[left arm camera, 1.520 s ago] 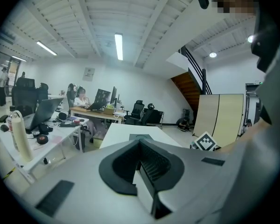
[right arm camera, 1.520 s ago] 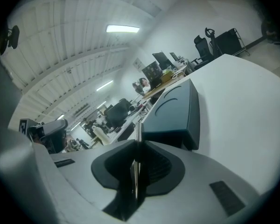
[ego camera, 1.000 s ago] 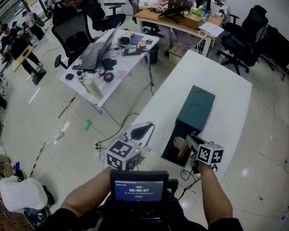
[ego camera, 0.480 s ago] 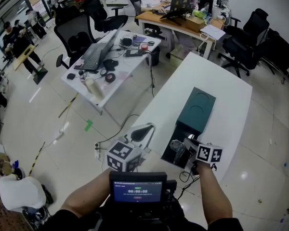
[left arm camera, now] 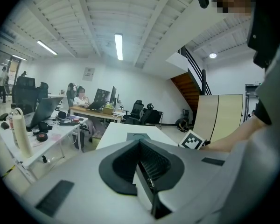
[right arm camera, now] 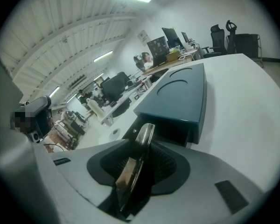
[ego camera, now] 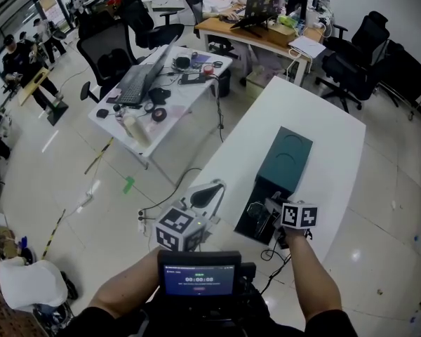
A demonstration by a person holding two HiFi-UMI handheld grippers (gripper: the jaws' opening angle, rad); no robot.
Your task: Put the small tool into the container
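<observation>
The container [ego camera: 288, 154] is a dark teal box on the white table [ego camera: 337, 153], with its near drawer [ego camera: 251, 223] pulled open. My right gripper [ego camera: 269, 211] hangs over that drawer, pointing down into it. In the right gripper view the small tool [right arm camera: 140, 150], a flat metal piece with a brownish part, stands between the jaws of the right gripper [right arm camera: 143, 136], in front of the container [right arm camera: 179, 97]. The jaws have just been opening and the tool leans loosely between them. My left gripper [ego camera: 209, 190] stays left of the table edge, shut and holding nothing [left arm camera: 142, 148].
A screen device [ego camera: 200, 278] sits on my chest at the bottom of the head view. A second desk [ego camera: 161, 83] with a laptop and clutter stands to the left. Office chairs [ego camera: 368, 55] and seated people are at the back. A cable [ego camera: 274, 255] hangs by the table's near end.
My right gripper has sunk and moved a little left, over the open drawer. The left gripper has stayed where it was.
</observation>
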